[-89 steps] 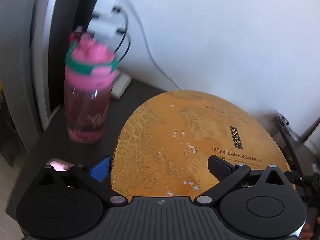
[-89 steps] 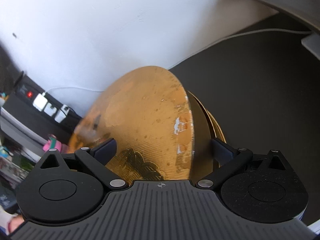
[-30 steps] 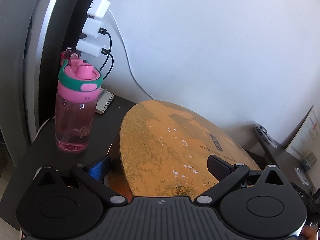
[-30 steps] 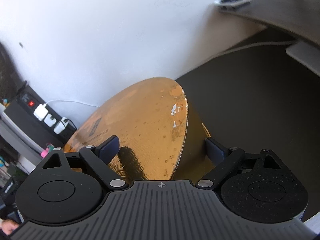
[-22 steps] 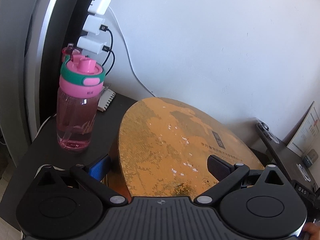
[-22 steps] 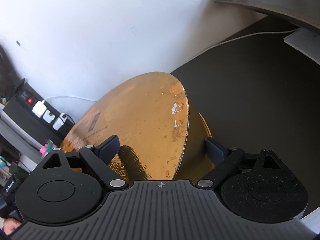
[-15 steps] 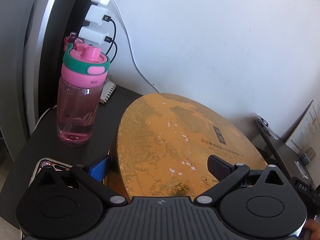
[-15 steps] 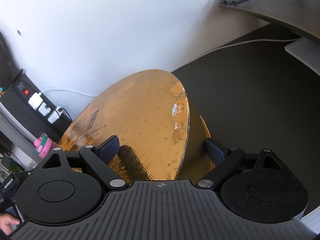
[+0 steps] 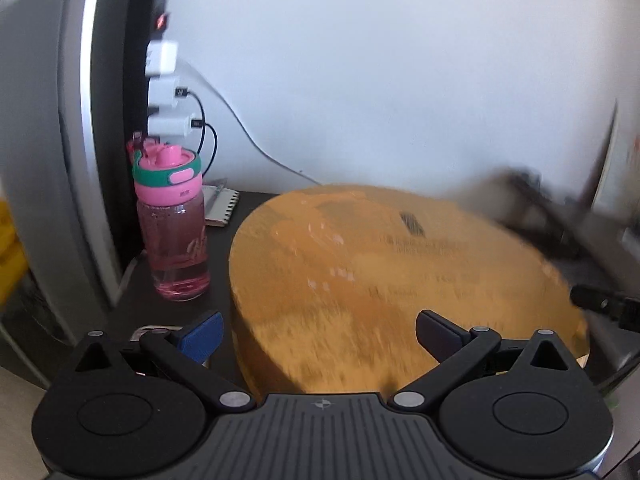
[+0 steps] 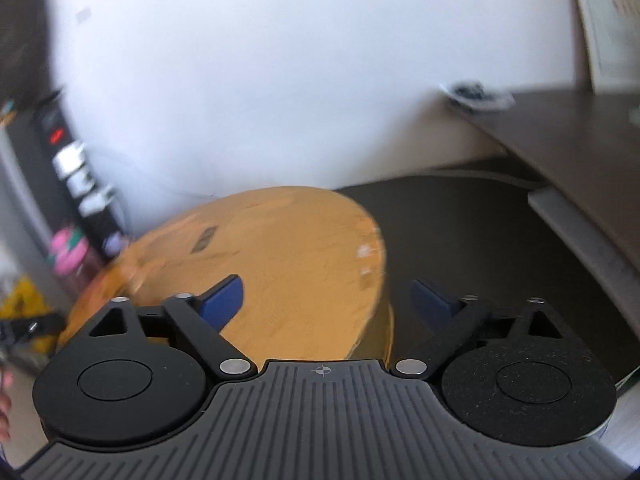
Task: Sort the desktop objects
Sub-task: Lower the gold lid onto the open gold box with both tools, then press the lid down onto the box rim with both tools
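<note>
2 grippers straddling opposite rims of round gold box (image 9: 380,280), likely to share its width: left gripper (image 9: 318,332) spread, pads off the wall; right gripper (image 10: 328,292) just closing, rim between, unpinched. Box directly ahead of both, lid on, contents hidden; pink bottle (image 9: 172,232) ahead-left, fill unclear.

Motion smears the print on the gold box (image 9: 400,280) between my left gripper (image 9: 320,332) fingers, and its near edge is hidden behind the gripper body. To its right, a dark stand (image 9: 540,216) blurs past telling. From my right gripper (image 10: 326,298), whose jaws have just been closing around the box, the pink bottle (image 10: 68,256) is a smear and a hand (image 10: 5,400) is cut off by the left edge.
</note>
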Motion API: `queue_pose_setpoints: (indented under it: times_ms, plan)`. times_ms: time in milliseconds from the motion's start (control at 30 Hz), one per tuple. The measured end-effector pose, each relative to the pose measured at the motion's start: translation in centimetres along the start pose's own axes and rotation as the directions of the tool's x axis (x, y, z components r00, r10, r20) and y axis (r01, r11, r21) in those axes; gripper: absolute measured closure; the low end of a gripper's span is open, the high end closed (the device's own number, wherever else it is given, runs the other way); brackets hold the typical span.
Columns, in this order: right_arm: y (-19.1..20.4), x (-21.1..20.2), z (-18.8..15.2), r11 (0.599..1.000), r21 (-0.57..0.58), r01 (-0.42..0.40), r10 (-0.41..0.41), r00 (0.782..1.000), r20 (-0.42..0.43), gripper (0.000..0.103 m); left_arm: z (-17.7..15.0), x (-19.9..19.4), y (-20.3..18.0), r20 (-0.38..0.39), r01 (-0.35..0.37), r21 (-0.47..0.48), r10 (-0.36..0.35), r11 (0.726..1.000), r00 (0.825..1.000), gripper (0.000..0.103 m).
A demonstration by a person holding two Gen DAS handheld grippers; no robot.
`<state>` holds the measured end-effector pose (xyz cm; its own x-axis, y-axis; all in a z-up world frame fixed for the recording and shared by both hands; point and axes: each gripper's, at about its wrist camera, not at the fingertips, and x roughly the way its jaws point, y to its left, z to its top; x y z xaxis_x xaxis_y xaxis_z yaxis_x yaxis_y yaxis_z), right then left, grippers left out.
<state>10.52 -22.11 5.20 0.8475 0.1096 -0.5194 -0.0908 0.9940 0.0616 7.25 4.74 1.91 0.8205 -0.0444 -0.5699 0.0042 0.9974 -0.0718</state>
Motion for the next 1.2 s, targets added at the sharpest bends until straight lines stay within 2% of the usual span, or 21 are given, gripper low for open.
queue_pose_setpoints:
  times_ms: [100,233,367,567,667,833,967,1200]
  plan:
    - [3.2,-2.6,-1.7,0.986,-0.165,0.010,-0.010,1.000,-0.001,0.018,-0.9,-0.9,-2.1,-0.012,-0.037,0.079,0.038,0.996,0.999,0.001]
    - [6.5,-3.8,-3.4,0.964,-0.264,0.006,-0.013,1.000,-0.024,0.024,-1.7,-1.4,-3.3,-0.029,-0.006,0.113,0.010,0.994,1.000,0.001]
    - [7.5,-3.9,-3.9,0.967,-0.256,0.000,-0.011,0.999,-0.039,0.025,-2.4,-1.3,-3.2,-0.045,-0.030,0.097,0.034,0.995,0.998,0.001]
    - [6.9,-4.0,-4.3,0.980,-0.201,0.001,-0.011,0.999,-0.052,0.024,-3.0,-2.2,-3.5,-0.041,-0.052,0.102,0.057,0.993,0.998,0.001]
    - [6.8,-4.1,-4.5,0.983,-0.184,-0.011,0.000,0.998,-0.060,0.024,-2.9,-2.5,-3.9,-0.027,-0.050,0.115,0.053,0.992,0.998,0.001]
    - [7.4,-4.1,-4.6,0.978,-0.206,-0.009,-0.002,0.999,-0.054,0.027,-1.9,-2.3,-3.5,0.024,-0.113,0.103,0.111,0.988,0.994,0.001]
    - [7.7,-3.6,-4.4,0.980,-0.201,-0.017,0.005,0.998,-0.058,0.030,-1.4,-1.4,-3.0,0.009,-0.146,0.080,0.146,0.986,0.989,0.001]
    - [8.0,-2.5,-4.4,0.979,-0.204,-0.022,0.005,0.997,-0.081,0.030,-1.8,-0.5,-2.6,-0.030,-0.133,0.058,0.135,0.989,0.990,0.000]
